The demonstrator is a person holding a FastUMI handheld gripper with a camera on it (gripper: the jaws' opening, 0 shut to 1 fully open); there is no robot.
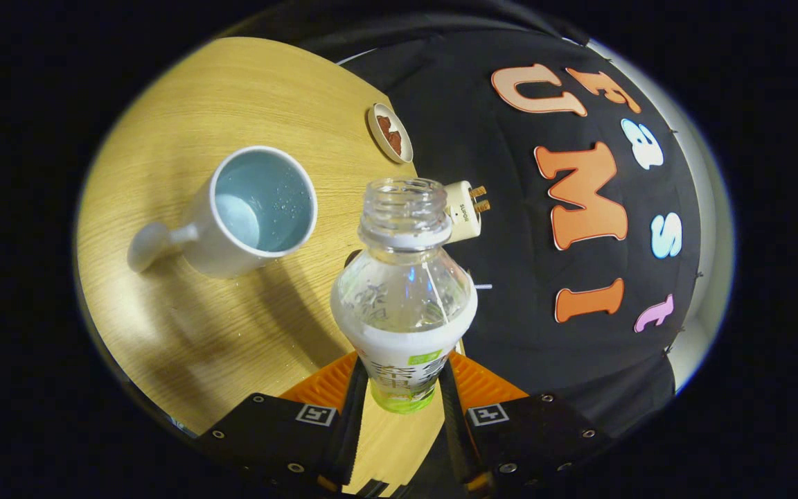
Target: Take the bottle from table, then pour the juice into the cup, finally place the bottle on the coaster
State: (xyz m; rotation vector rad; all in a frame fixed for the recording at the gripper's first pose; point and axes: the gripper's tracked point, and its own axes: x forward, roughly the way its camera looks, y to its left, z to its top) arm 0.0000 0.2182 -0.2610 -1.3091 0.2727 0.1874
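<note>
My gripper (402, 388) is shut on a clear plastic bottle (406, 291) with a white and green label, both fingers pressing its lower body. The bottle has no cap and its open neck points ahead and away from me. The whole view is tilted. A white mug (246, 218) with a pale blue inside stands on the round wooden table (233, 333), beyond the fingers and to the left of the bottle's neck. Water drops cling to its inner wall and liquid lies at its bottom. Part of a dark round thing peeks out behind the bottle's shoulder.
A small beige dish (390, 133) with reddish-brown pieces sits near the table's far edge. A cream plug adapter (465, 210) with brass pins lies just behind the bottle's neck. Small droplets dot the table near the mug. Beyond the table's edge hangs the black cloth wall.
</note>
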